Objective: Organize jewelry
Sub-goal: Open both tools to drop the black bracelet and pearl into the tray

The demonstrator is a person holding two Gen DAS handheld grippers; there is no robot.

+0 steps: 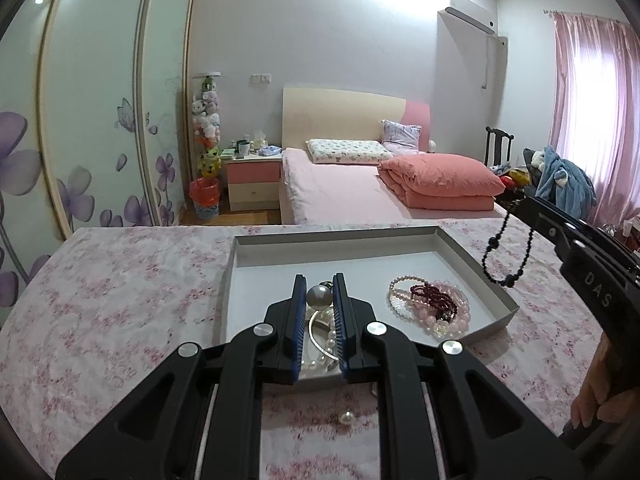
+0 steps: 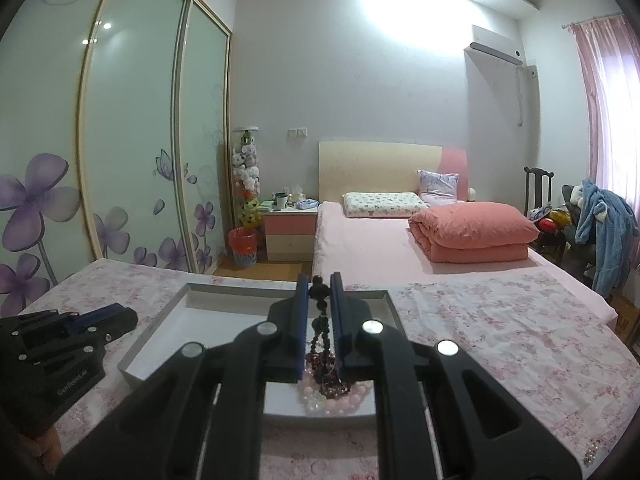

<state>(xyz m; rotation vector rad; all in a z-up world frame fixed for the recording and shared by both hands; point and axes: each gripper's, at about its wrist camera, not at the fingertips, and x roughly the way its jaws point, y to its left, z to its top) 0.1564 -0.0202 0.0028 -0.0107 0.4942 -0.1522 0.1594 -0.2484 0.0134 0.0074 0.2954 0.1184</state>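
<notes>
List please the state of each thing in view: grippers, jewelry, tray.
Left gripper: shut, over the tray.
Right gripper: shut on black beads, which hang over the tray's right side.
Tray: open, on the flowered cloth.
Pink beads: heaped in the tray with a dark red strand.
Pearl strand: lying in the tray.
Loose pearl: on the cloth, outside the tray.

Home bedroom. Bed [image 1: 340, 196] with pale headboard, pink sheet, patterned pillows, folded coral duvet [image 1: 440, 180]. Pink-and-cream nightstand [image 1: 253, 184] cluttered with cups and tissues. Sliding wardrobe doors [image 1: 104, 112] in frosted glass with purple flower prints. Column of plush toys [image 1: 207, 128] in the corner. Wall air conditioner [image 1: 470, 18], pink curtains [image 1: 588, 112], clothes heaped on a chair [image 1: 560, 176].
</notes>
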